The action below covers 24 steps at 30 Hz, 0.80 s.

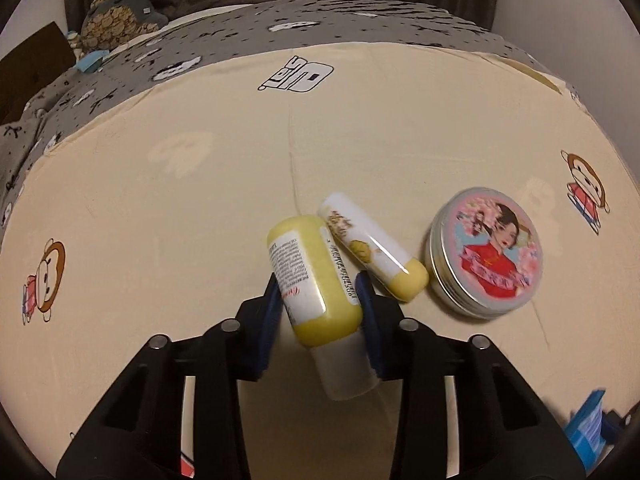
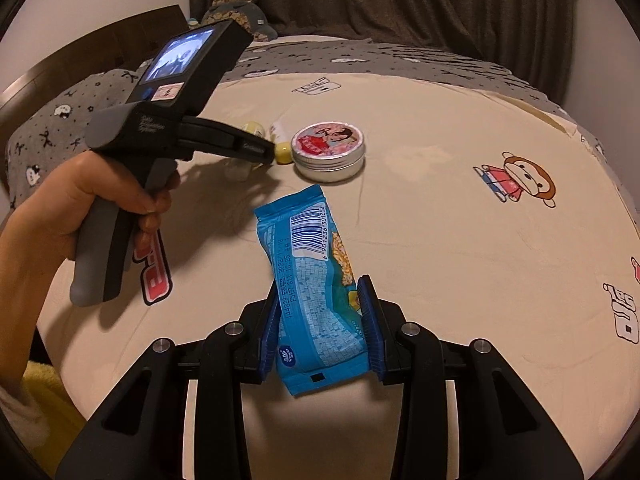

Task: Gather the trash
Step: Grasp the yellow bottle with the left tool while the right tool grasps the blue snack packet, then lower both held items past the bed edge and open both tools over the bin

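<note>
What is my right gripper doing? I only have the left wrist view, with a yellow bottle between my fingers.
Observer: The right gripper is shut on a blue snack wrapper.
Operator: Is the wrapper off the bed?
Observer: Cannot tell; its barcode end points toward the round tin.
Operator: Anything else on the bed I can't see?
Observer: No other trash shows on the sheet; only your left hand, squeezing the gripper's handle.

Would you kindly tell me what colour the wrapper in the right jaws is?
The wrapper is bright blue, shown best in the right wrist view.
</note>
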Available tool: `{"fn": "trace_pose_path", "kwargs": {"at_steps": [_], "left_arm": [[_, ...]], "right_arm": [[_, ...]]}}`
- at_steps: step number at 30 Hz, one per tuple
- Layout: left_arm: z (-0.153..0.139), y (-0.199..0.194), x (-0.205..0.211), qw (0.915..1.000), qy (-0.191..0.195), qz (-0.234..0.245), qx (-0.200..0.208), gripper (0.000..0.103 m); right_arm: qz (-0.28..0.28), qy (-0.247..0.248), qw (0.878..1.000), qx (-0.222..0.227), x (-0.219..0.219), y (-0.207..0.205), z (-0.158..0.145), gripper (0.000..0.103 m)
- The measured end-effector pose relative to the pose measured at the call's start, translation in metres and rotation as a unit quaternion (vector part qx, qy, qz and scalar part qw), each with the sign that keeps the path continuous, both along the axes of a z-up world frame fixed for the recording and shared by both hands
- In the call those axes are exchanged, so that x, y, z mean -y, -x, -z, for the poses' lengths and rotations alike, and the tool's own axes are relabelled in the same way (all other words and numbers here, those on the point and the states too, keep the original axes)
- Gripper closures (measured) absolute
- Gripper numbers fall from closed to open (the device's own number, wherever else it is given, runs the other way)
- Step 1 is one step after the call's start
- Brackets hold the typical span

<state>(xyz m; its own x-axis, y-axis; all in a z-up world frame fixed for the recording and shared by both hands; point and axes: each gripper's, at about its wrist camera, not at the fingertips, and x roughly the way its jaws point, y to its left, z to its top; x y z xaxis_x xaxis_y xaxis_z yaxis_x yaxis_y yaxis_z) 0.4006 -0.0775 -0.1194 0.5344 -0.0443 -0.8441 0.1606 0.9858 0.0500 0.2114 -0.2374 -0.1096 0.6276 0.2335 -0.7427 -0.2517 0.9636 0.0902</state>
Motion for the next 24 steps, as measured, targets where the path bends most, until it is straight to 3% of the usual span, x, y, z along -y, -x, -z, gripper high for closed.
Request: {"fn": "trace_pose_path", "kwargs": {"at_steps": [8,17,24], "left_arm": [[-0.02,0.046,-0.013,0.9998,-0.009,0.009,0.016,0.07],[-0.065,0.161,-0.037,0.9965,-0.005,0.021,0.081,0.07],[-0.076,0.253,-0.051,0.9921,-0.016,0.019,0.123,0.071]], "right_arm": [[0.002,0.01,1.0,0.017,-0.006,0.019,-0.014,0.066],[0.007,0.012,0.999,0.043,-0.015,0.069,-0.041,0.066],[0.007,0.021,0.998,0.055,-0.023,0.123,-0.042,0.066]]}}
